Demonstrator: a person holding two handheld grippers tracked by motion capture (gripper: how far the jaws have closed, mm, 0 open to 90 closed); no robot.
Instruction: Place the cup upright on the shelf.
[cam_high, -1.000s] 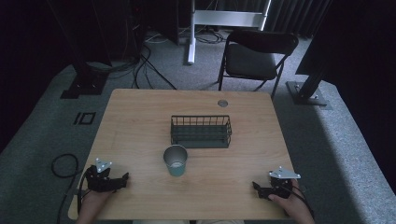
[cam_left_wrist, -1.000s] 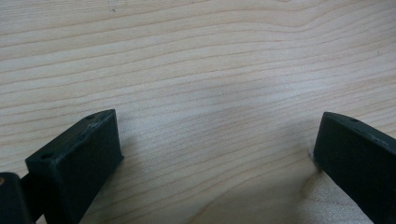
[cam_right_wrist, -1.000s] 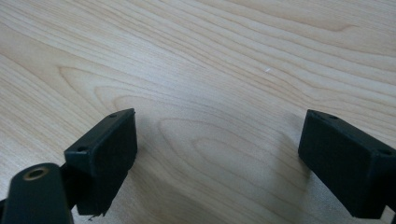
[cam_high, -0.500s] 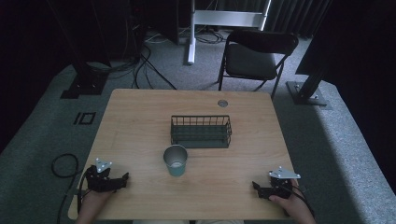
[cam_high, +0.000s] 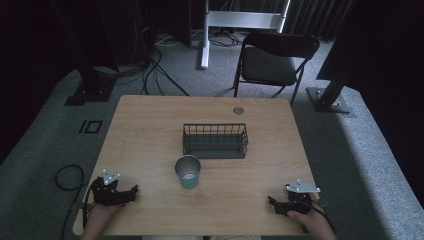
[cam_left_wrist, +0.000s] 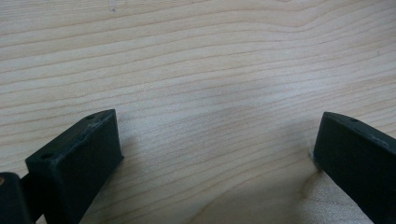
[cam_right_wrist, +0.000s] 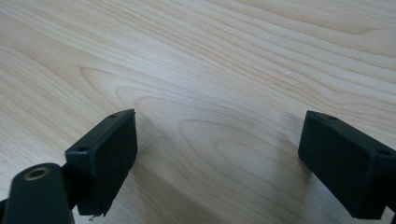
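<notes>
Wooden desk (cam_high: 150, 130) under both our grippers, left (cam_high: 131, 192) and right (cam_high: 272, 203), fingers open and empty; next, we judge, reach the cup (cam_high: 188, 171) at twelve o'clock.

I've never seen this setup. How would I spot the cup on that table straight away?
Start with the wooden table and find the dark wire basket near its middle. Just in front of the basket, towards the person's side and slightly to the left, stands the cup, upright and apart from the basket. It is the one round, teal thing with an open top; the basket is rectangular and made of wire.
</notes>
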